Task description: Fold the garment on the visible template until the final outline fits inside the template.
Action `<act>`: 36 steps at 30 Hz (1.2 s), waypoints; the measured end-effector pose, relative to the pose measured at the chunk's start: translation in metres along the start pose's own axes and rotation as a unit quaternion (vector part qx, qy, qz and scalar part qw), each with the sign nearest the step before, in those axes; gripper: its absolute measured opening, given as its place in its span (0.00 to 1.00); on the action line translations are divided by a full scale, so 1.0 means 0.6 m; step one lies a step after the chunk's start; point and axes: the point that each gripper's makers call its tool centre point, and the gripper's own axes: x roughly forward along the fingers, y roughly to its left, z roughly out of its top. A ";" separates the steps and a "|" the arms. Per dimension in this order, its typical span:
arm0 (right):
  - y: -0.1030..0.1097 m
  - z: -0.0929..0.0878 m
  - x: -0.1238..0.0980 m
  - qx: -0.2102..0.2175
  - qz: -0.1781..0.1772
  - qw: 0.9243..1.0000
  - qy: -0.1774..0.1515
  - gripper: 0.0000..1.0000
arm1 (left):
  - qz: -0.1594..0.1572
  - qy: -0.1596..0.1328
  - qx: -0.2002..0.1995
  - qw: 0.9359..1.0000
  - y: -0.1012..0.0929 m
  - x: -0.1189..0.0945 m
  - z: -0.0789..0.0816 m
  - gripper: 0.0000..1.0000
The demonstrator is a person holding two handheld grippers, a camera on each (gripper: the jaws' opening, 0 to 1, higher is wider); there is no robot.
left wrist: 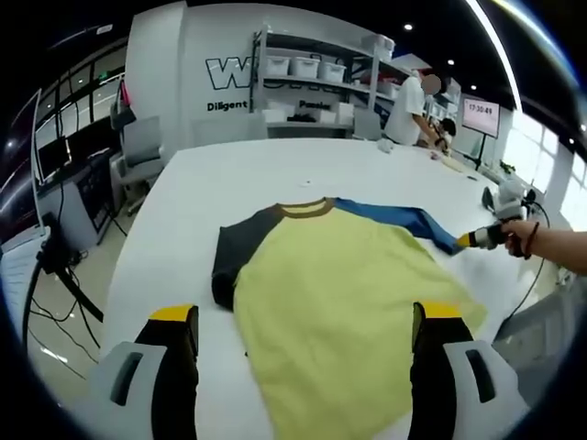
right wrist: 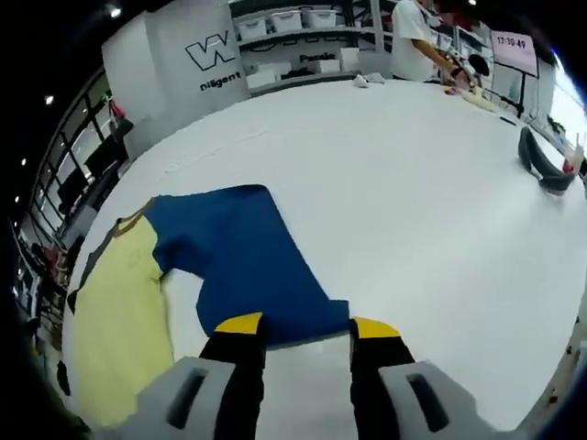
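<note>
— While the shirt (left wrist: 339, 302) lies flat on the white bench (left wrist: 229, 183), where does it sit against the left claw (left wrist: 304, 316)?
— Its yellow body spreads straight ahead of that claw and runs down between the two yellow-tipped jaws. The jaws stand wide apart with the cloth lying loose between them, gripping nothing. The dark sleeve (left wrist: 234, 257) lies ahead and to the left of the left jaw, and the brown collar (left wrist: 305, 209) is farther ahead, at the far end of the body.
— And the right claw (right wrist: 298, 325)?
— In the right gripper view the blue sleeve (right wrist: 248, 266) stretches ahead of it, and the cuff edge lies just at the jaw tips. The jaws show a gap; I cannot tell whether they pinch the cuff. In the left gripper view that same claw meets the sleeve's end far to the right, with a hand (left wrist: 527, 236) behind it.
— Anything beyond the garment?
— Past the bench's far end stand shelves with white bins (left wrist: 312, 69) and a wall with lettering (right wrist: 215, 55). A person in white (left wrist: 408, 105) leans at the far right corner, near a screen (left wrist: 480, 115). A dark curved object (right wrist: 541, 165) lies on the bench, well to the right of the right claw.
</note>
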 end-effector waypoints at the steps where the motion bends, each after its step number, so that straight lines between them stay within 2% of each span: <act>1: 0.001 0.000 0.001 0.016 -0.003 1.000 -0.001 0.18 | 0.004 0.001 0.001 1.000 0.006 -0.002 0.000 0.97; 2: -0.002 0.000 0.009 0.054 -0.019 0.998 0.007 0.13 | 0.007 -0.002 0.002 1.000 0.009 -0.004 0.003 0.97; 5: 0.007 -0.001 0.014 0.047 -0.017 0.999 0.010 0.00 | 0.009 -0.004 0.004 1.000 0.011 -0.006 0.005 0.97; 6: 0.010 -0.001 0.016 0.032 -0.016 0.999 0.012 0.00 | 0.010 -0.006 0.004 1.000 0.012 -0.009 0.006 0.97; 8: 0.011 0.001 0.014 0.039 -0.016 0.999 0.012 0.00 | 0.008 -0.008 0.002 1.000 0.011 -0.012 0.007 0.97; 10: 0.005 0.005 0.012 0.023 -0.015 0.999 0.017 0.00 | 0.006 -0.009 0.000 1.000 0.011 -0.012 0.007 0.96; 11: 0.000 0.011 0.011 0.020 -0.017 1.000 0.014 0.00 | 0.007 -0.009 -0.001 1.000 0.011 -0.012 0.007 0.96; 13: -0.020 0.031 0.001 -0.012 -0.030 0.999 0.008 0.00 | 0.008 -0.011 -0.001 1.000 0.013 -0.015 0.006 0.96; 17: -0.051 0.062 -0.008 -0.034 -0.042 0.999 -0.003 0.00 | 0.012 -0.009 -0.002 1.000 0.018 -0.017 0.002 0.95; 23: -0.075 0.095 -0.005 -0.073 -0.048 0.996 -0.002 0.00 | 0.008 0.002 0.003 1.000 0.015 -0.016 -0.005 0.95; 24: -0.095 0.126 0.001 -0.122 -0.060 0.991 0.003 0.00 | 0.006 0.002 0.005 1.000 0.013 -0.016 -0.005 0.96; 25: -0.105 0.143 0.006 -0.139 -0.070 0.988 -0.001 0.00 | 0.004 0.001 0.006 1.000 0.012 -0.016 -0.004 0.96; 28: -0.120 0.169 0.024 -0.189 -0.077 0.979 0.011 0.00 | -0.002 0.002 0.006 1.000 0.009 -0.014 -0.005 0.96; 29: -0.121 0.172 0.033 -0.207 -0.070 0.976 0.020 0.00 | -0.005 0.003 0.007 1.000 0.007 -0.014 -0.006 0.96; 30: -0.127 0.180 0.041 -0.196 -0.078 0.977 0.019 0.00 | -0.008 0.006 0.008 1.000 0.005 -0.013 -0.008 0.96; 32: -0.135 0.183 0.056 -0.220 -0.079 0.972 0.037 0.00 | -0.009 0.007 0.009 1.000 0.003 -0.013 -0.009 0.96; 36: -0.146 0.185 0.083 -0.227 -0.080 0.969 0.053 0.00 | -0.013 0.009 0.013 1.000 0.001 -0.015 -0.011 0.96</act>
